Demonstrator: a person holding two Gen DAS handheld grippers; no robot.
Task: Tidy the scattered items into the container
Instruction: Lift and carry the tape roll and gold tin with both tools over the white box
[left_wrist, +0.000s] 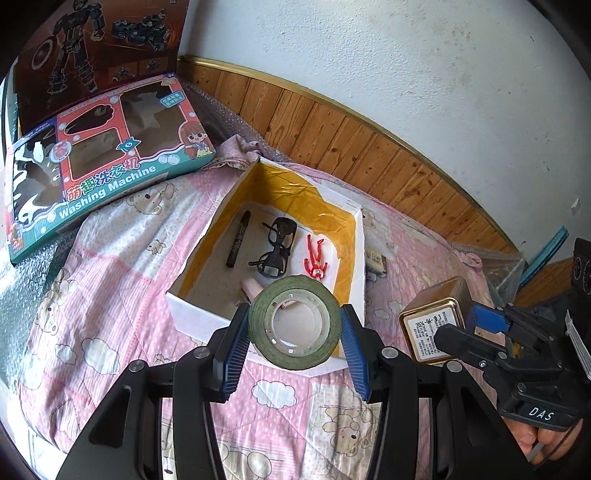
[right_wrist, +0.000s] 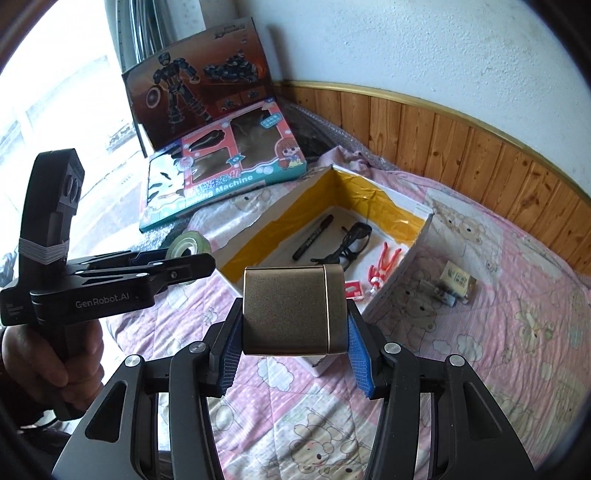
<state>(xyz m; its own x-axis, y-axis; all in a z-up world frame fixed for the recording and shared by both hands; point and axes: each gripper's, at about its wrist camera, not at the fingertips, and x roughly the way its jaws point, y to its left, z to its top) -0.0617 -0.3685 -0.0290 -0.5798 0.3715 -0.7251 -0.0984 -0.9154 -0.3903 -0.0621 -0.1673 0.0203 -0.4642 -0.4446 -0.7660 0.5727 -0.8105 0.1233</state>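
Container (left_wrist: 356, 258): open box on the bed, ahead of both my hand-held grippers. Left hand-held gripper (left_wrist: 294, 328) clamps a tape roll (left_wrist: 294, 326); right hand-held gripper (right_wrist: 293, 314) clamps a bronze tin (right_wrist: 288, 310), both lifted for dropping in beside pen (left_wrist: 238, 238), glasses (left_wrist: 277, 242), red figure (left_wrist: 314, 258).

A bed (left_wrist: 92, 295) with a pink bear-print quilt carries an open white box (left_wrist: 360, 258) lined with yellow tape. Beside its right wall lies a small packet (right_wrist: 456, 282); a "Washing Machine" toy box (left_wrist: 99, 162) rests near the head.
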